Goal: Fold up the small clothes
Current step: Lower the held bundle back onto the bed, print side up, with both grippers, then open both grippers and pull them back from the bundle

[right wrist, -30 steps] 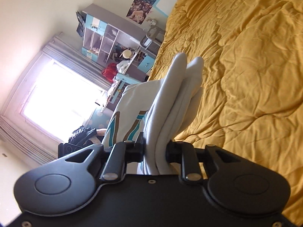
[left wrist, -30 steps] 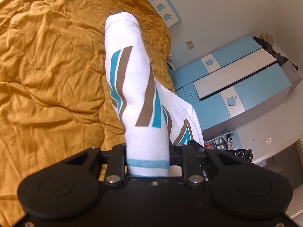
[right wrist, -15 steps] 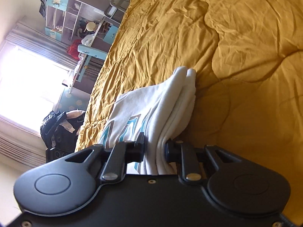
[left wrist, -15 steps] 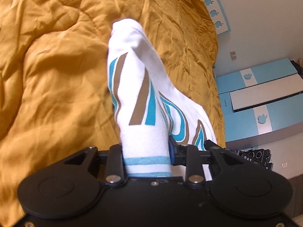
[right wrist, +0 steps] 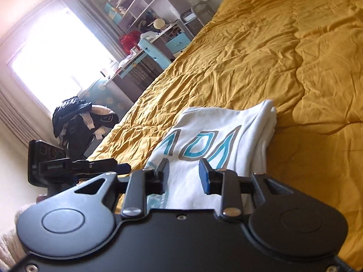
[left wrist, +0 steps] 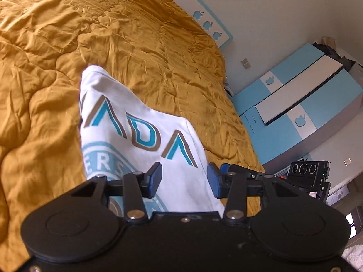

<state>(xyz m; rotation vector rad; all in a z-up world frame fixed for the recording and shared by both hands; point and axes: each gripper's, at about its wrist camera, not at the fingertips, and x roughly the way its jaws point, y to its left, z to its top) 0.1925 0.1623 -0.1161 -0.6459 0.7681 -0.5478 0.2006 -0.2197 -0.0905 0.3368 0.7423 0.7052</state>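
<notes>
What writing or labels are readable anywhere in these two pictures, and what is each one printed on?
"ADA": large teal and tan letters on the white shirt, the word's start folded away.
"ERS": inside the shirt's round teal emblem, only part showing.
"DAS": on the black camera unit of the other gripper; the label beside it is too blurred.
Wall posters: no legible text.

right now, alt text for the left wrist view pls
A folded white shirt with teal and tan lettering lies on a wrinkled mustard bedspread, and the left gripper is opening above its near edge. A blue and white wardrobe stands at right.
</notes>
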